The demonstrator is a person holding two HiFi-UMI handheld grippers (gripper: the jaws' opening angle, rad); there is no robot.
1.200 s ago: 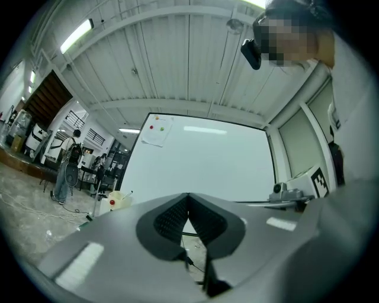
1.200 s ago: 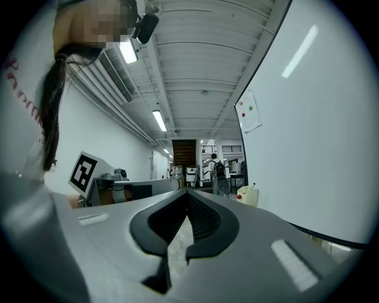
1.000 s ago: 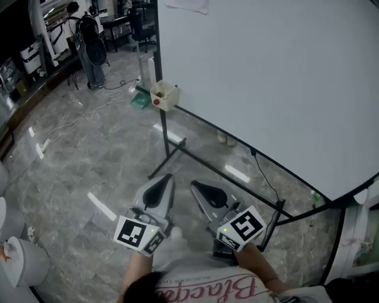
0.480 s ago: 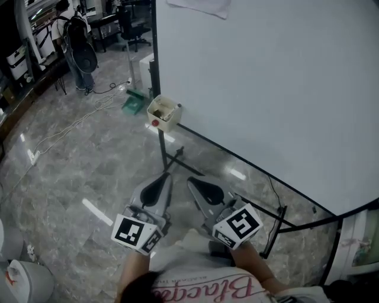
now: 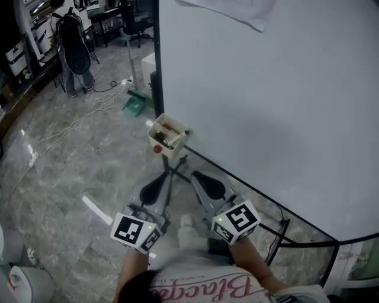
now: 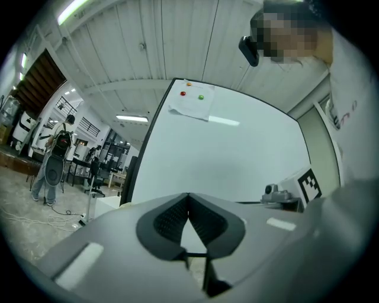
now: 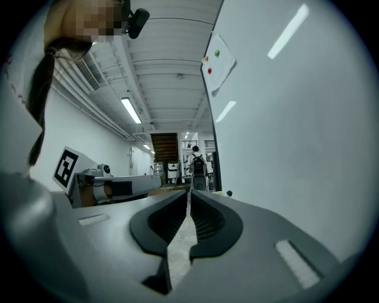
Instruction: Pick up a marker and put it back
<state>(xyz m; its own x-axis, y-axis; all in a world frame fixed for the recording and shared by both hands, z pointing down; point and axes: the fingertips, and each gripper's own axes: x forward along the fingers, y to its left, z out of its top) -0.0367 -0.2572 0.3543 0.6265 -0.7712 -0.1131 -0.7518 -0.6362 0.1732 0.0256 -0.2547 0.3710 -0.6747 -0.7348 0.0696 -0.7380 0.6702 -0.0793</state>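
Note:
A small beige marker holder (image 5: 166, 138) hangs at the lower left corner of the whiteboard (image 5: 266, 106), with markers (image 5: 171, 128) lying inside and a red dot on its front. Just below it, side by side, are my left gripper (image 5: 166, 177) and my right gripper (image 5: 193, 176). Both are shut with nothing between the pads. In the left gripper view the left gripper (image 6: 188, 196) points at the whiteboard (image 6: 225, 160), jaws touching. In the right gripper view the right gripper (image 7: 189, 193) has its jaws together along the board's edge.
The whiteboard's black stand legs (image 5: 277, 228) spread over the marble floor. A paper sheet (image 5: 237, 12) is pinned high on the board. Cables (image 5: 71, 124) and a green dustpan (image 5: 135, 105) lie to the left. A person with a backpack (image 5: 74, 47) stands far left.
The marker holder has come lower in the head view and now sits just beyond both gripper tips. Both grippers stay shut and empty.

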